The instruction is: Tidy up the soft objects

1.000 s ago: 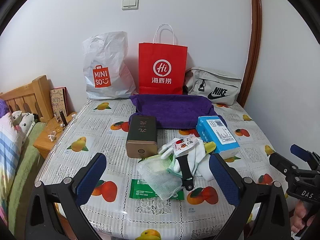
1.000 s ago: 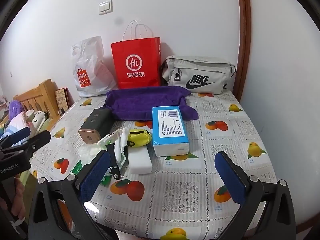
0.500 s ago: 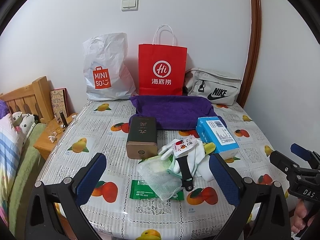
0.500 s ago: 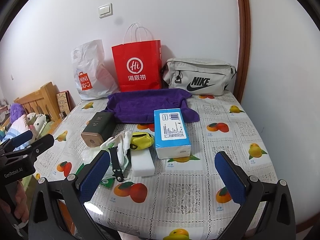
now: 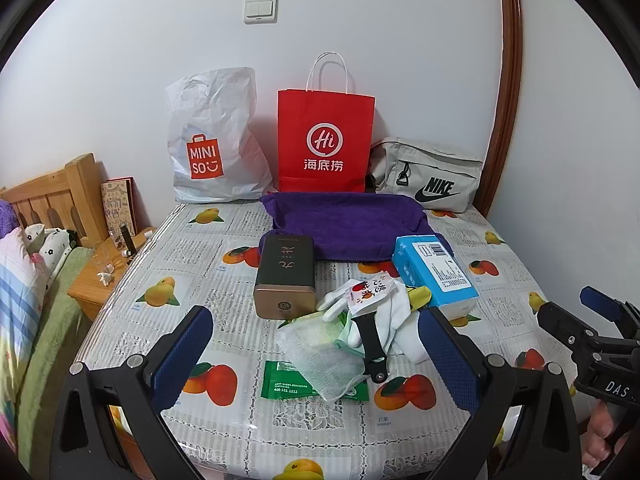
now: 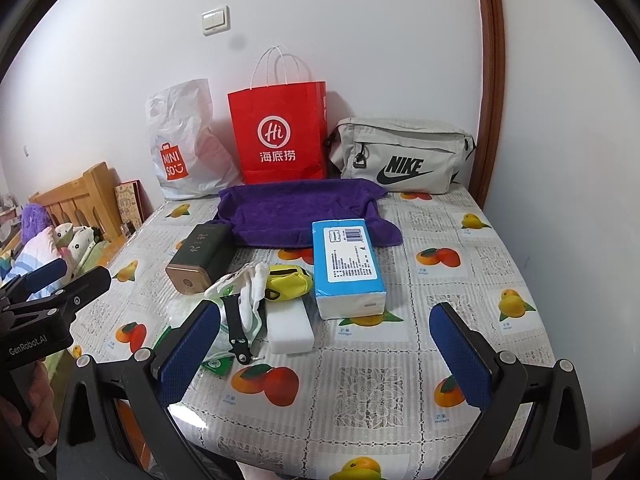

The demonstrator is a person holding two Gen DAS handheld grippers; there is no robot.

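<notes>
Nothing Sorted Yet: Both Tongs Empty

Left tongs (image 5: 316, 344) and right tongs (image 6: 326, 344) hang released at the tabletop's (image 6: 400, 384) 6 o'clock edge. White gloves (image 5: 390, 312), yellow pouch (image 6: 289, 282) and tissue pack (image 6: 347, 266) lie heaped at centre; purple towel (image 5: 344, 224) at 12 o'clock.

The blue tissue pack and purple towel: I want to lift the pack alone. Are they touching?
Touching. In the right wrist view the blue tissue pack lies with its far end on the purple towel's front edge.
</notes>
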